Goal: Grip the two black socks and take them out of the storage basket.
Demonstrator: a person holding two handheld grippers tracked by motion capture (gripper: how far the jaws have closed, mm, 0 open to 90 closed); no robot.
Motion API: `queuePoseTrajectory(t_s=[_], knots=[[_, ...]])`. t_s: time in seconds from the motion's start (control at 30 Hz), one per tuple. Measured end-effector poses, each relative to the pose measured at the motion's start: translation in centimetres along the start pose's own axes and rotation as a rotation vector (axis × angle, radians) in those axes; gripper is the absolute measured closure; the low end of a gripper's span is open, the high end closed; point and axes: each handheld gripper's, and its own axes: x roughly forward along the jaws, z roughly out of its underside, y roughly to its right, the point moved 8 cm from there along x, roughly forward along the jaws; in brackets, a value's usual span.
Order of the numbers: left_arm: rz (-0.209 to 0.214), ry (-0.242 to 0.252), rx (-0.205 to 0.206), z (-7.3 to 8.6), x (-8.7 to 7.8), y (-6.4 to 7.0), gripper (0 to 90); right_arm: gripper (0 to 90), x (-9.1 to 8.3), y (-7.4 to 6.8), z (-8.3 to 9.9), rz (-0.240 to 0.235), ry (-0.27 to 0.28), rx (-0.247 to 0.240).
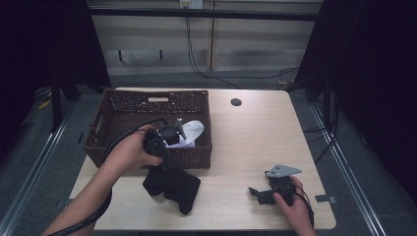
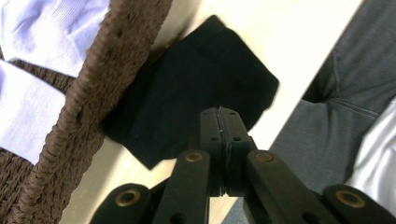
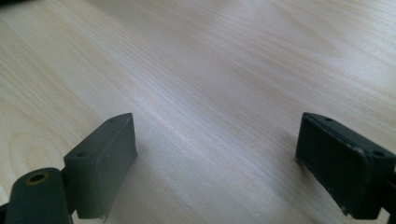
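Wicker-brown woven basket (image 1: pixel 123 105) sits at the table's (image 1: pixel 255 132) far-left corner, white cloth (image 1: pixel 193 130) inside, black folded cloth (image 1: pixel 173 187) touching its near wall.

Left gripper (image 2: pixel 222 122): jaws closed empty above that cloth; open first, I'd judge.

Right gripper (image 3: pixel 217 154): jaws wide over bare wood.

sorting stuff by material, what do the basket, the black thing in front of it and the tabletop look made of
Basket: woven wicker or rattan, dark brown, matte; braided strands show along its rim in the left gripper view.
Black cloth: soft knit fabric, likely a sock or similar; fine ribbing, limp folds.
Tabletop: pale wood or wood-look laminate, smooth with slight sheen; grain lines visible.
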Motion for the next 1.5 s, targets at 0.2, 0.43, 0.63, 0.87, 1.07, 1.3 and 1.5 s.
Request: queuePoseTrajectory(t_s=[0.2,0.43,0.63,0.87,1.07,1.3,1.5], knots=[[-0.003,0.035,-0.070,2.1,0.2,-0.7,59.9,11.6,0.0,0.0,0.0,0.000,0.000,0.000],[-0.054,0.101,-0.123,5.2,0.8,-1.8,41.7,11.6,0.0,0.0,0.0,0.000,0.000,0.000],[-0.059,0.156,-0.187,7.8,2.4,-2.8,36.2,11.6,0.0,0.0,0.0,0.000,0.000,0.000],[-0.057,0.173,-0.244,10.3,5.2,-3.5,32.4,11.6,0.0,0.0,0.0,0.000,-0.001,0.000],[-0.096,0.200,-0.292,11.9,7.1,-4.6,31.0,11.6,0.0,0.0,0.0,0.000,0.000,0.000],[-0.126,0.285,-0.316,13.0,9.4,-5.6,27.3,11.6,0.0,0.0,0.0,0.000,0.000,0.000],[-0.159,0.374,-0.274,13.4,10.6,-6.1,25.5,11.6,0.0,0.0,0.0,0.000,0.002,-0.004]])
